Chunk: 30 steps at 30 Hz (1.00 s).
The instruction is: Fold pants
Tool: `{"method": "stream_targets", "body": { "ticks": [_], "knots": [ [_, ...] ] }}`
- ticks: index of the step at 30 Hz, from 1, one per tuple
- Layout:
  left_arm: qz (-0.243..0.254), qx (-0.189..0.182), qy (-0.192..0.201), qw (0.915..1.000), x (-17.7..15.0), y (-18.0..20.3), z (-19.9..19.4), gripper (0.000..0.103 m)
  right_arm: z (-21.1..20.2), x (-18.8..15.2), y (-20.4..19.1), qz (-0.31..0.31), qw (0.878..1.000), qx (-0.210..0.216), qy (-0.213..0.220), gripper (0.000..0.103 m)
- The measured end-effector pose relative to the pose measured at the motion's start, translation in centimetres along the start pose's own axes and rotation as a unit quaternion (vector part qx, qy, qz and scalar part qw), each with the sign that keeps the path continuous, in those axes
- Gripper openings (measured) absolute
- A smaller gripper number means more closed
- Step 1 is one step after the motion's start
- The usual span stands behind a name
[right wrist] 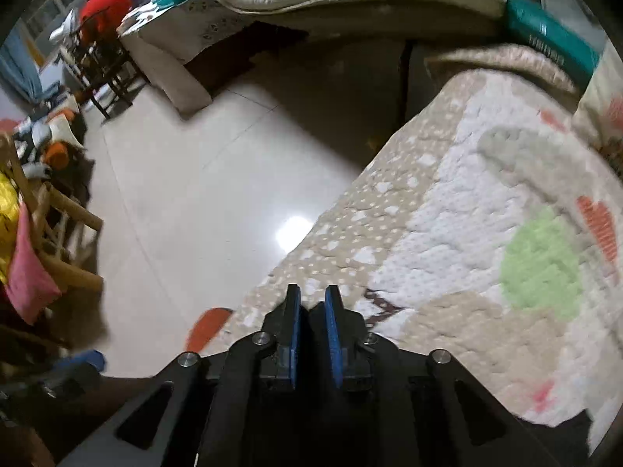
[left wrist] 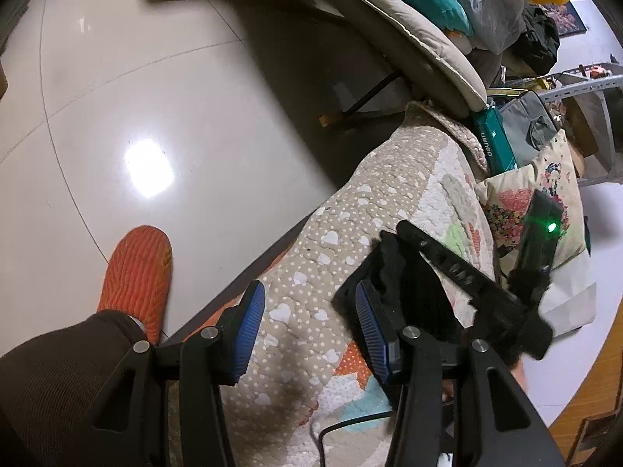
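Note:
My left gripper (left wrist: 307, 299) is open above the quilt (left wrist: 389, 202), its blue pads wide apart with nothing between them. Black pants fabric (left wrist: 405, 272) hangs bunched just right of its right finger, in front of the other gripper's black body (left wrist: 459, 268), which carries a green light. My right gripper (right wrist: 312, 303) is over the quilt's edge (right wrist: 447, 214) with its pads close together. A narrow dark gap shows between the pads; I cannot tell whether fabric sits in it. A dark patch of fabric (right wrist: 576, 424) shows at the lower right of the right wrist view.
The glossy tiled floor (left wrist: 136, 97) lies left of the quilt. An orange slipper (left wrist: 140, 272) stands by the edge. A printed pillow (left wrist: 545, 194), a teal box (left wrist: 492, 136) and a padded chair (left wrist: 420, 31) lie beyond. Wooden chairs (right wrist: 50, 225) stand at the left.

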<state>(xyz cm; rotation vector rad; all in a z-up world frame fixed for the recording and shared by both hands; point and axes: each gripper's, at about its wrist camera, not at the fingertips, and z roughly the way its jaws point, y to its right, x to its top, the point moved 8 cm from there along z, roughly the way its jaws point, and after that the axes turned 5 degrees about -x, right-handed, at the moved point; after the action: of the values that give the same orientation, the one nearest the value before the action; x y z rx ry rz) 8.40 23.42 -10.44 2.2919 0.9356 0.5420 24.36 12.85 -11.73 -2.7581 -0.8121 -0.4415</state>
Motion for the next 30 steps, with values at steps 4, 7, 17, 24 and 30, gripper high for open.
{"method": "stream_targets", "body": {
  "ticks": [4, 7, 17, 24, 30],
  "knots": [
    [0.029, 0.012, 0.016, 0.9994, 0.2, 1.0, 0.2, 0.048, -4.9, 1.1, 2.7, 0.081, 0.994, 0.059, 0.052, 0.045],
    [0.081, 0.013, 0.027, 0.9963, 0.1, 3.4, 0.9, 0.048, -9.2, -1.0, 7.1, 0.131, 0.987, 0.042, 0.087, 0.047],
    [0.253, 0.138, -0.073, 0.9548, -6.2, 7.2, 9.7, 0.049, -12.7, -12.5, 19.8, 0.238, 0.962, -0.098, 0.089, 0.047],
    [0.172, 0.088, -0.099, 0.9761, -5.2, 5.3, 9.6, 0.058, -13.2, -13.7, 25.9, 0.274, 0.952, -0.102, 0.087, 0.064],
    [0.190, 0.104, -0.087, 0.9724, -5.7, 5.6, 9.5, 0.060, -8.4, -13.5, 23.9, 0.193, 0.977, -0.094, 0.015, 0.067]
  ]
}}
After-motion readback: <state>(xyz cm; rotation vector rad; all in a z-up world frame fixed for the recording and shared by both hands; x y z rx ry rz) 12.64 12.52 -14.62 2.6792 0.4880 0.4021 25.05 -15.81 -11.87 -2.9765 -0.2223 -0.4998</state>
